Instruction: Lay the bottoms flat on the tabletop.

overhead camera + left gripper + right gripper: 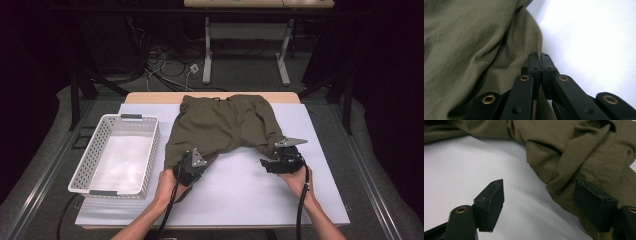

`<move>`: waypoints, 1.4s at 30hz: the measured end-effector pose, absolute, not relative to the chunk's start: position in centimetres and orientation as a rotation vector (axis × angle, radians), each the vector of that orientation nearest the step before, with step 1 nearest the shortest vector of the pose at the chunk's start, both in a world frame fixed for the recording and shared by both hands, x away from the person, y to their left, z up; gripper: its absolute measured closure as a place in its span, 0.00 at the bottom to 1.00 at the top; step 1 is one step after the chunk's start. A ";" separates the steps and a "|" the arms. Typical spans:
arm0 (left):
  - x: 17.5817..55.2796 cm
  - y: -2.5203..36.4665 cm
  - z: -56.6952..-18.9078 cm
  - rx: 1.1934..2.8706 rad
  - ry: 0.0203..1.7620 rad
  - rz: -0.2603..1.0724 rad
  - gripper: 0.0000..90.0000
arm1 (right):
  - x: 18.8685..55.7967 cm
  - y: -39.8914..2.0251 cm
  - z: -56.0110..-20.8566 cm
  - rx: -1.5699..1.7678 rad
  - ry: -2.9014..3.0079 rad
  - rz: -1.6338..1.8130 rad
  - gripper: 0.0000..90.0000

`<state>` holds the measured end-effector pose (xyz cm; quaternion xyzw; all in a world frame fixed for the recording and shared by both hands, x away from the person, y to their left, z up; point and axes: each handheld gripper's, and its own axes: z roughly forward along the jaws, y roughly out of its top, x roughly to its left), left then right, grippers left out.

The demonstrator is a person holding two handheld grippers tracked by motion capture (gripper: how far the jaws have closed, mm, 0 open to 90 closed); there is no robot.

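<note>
Beside the white plastic basket, your left gripper pinches the olive cotton shorts' hem for folding; your right gripper gapes wide at the other hem.

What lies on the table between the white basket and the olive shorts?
Nothing: in the high view, the strip of pale mat between the white basket and the olive shorts is bare.

Black left gripper, brass rivets, grey plate; black right gripper, trailing cable
</note>
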<state>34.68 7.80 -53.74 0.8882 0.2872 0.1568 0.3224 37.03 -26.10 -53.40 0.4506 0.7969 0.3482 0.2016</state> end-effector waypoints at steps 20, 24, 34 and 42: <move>34.0 7.6 -54.6 2.379 0.750 0.413 0.77 | 40.7 -25.1 -54.9 1.274 2.133 0.752 0.95; 34.0 7.7 -54.6 2.361 0.729 0.400 0.97 | 39.6 -25.0 -53.3 1.250 2.161 0.770 0.95; 33.4 10.5 -50.1 2.181 0.733 0.445 0.98 | 36.6 -26.0 -46.9 1.232 2.162 0.896 0.95; 35.1 9.7 -53.5 2.325 0.810 0.407 0.74 | 39.5 -27.2 -51.8 1.326 2.156 0.808 0.80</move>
